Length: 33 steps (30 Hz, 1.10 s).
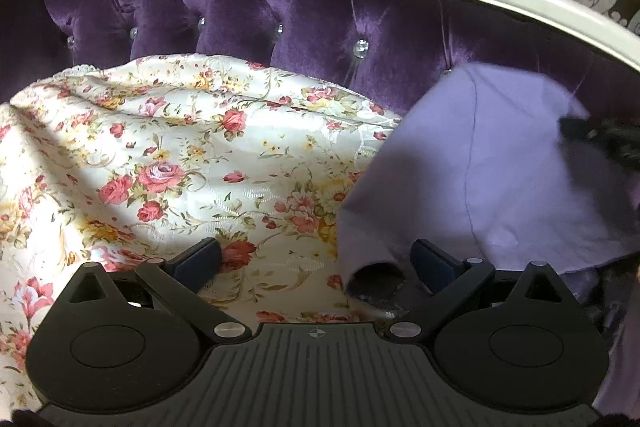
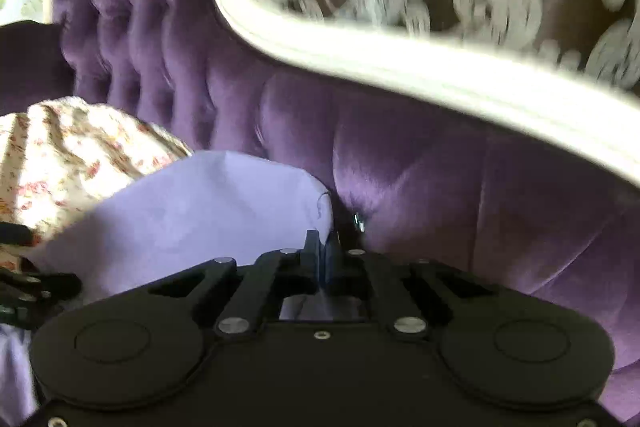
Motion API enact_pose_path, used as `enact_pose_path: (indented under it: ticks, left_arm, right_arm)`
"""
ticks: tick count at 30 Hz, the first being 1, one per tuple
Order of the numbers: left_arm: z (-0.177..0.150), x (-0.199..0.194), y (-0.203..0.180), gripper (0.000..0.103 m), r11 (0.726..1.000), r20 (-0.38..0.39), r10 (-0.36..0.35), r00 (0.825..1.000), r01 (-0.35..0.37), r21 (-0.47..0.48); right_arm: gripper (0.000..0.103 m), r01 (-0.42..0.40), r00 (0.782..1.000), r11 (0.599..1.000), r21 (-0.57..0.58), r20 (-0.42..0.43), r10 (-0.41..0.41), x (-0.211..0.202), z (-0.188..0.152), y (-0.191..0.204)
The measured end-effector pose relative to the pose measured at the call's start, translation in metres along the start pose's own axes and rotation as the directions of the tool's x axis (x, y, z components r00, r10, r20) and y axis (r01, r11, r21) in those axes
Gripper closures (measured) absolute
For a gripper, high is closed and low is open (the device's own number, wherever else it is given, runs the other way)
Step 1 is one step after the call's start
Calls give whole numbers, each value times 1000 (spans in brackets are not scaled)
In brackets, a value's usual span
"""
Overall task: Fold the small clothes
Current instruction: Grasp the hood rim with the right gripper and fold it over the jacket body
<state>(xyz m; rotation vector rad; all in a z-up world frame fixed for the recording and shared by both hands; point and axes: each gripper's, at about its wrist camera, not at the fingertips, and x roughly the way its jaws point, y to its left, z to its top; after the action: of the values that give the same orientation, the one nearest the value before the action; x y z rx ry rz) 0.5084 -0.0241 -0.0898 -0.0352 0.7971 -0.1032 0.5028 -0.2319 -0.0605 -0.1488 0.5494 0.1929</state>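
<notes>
Pale lilac cotton garment lies at two o'clock of the spread, empty left gripper; the right gripper pinches its edge.

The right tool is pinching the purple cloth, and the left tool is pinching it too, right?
Not quite. The right tool is shut on the purple cloth, but the left tool is open and pinching nothing. The left wrist view shows its two fingers spread wide apart over the flowery sheet, with the cloth's rolled edge lying loose between them.
</notes>
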Motion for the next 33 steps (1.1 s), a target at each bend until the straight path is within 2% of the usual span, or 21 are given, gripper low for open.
enact_pose_path:
  ticks: [2, 4, 6, 7, 11, 14, 17, 20, 23, 27, 33]
  left_arm:
    - [7, -7, -1, 2, 1000, -14, -16, 1000, 16, 2]
    - [14, -26, -1, 2, 999, 21, -45, 999, 45, -8]
    - [20, -52, 0, 2, 993, 55, -100, 993, 103, -49]
    - [23, -66, 2, 2, 985, 61, -150, 987, 154, -82]
    - [20, -118, 16, 1, 926, 91, -304, 948, 316, -204]
    - [13, -150, 22, 1, 887, 94, -380, 920, 391, -244]
    - [5, -169, 26, 1, 845, 68, -458, 886, 458, -275]
    - [-11, -165, 25, 0, 812, -18, -524, 851, 494, -311]
    - [-33, -158, 23, 0, 794, -77, -552, 830, 495, -353]
    - [-45, -166, 27, 0, 766, -46, -571, 820, 511, -390]
    - [-37, -196, 34, 0, 734, 15, -608, 794, 569, -371]
  right_arm:
    - [97, 4, 999, 1000, -23, 43, -3, -22, 1, 6]
    - [97, -5, 994, 997, -75, 105, 13, -52, 0, 12]
    - [97, -20, 987, 993, -113, 154, 37, -83, -4, 17]
    - [97, -26, 982, 990, -138, 180, 50, -100, -7, 20]
    - [97, -22, 961, 966, -258, 261, 92, -165, -30, 40]
    - [97, -23, 944, 935, -353, 300, 136, -213, -59, 59]
    - [97, 9, 926, 863, -506, 330, 183, -250, -92, 85]
    - [97, 0, 921, 796, -605, 311, 237, -272, -125, 108]
    - [97, -14, 926, 753, -658, 275, 258, -282, -152, 126]
    - [97, -32, 932, 734, -678, 245, 267, -288, -170, 135]
    - [97, -31, 927, 656, -754, 224, 300, -295, -177, 149]
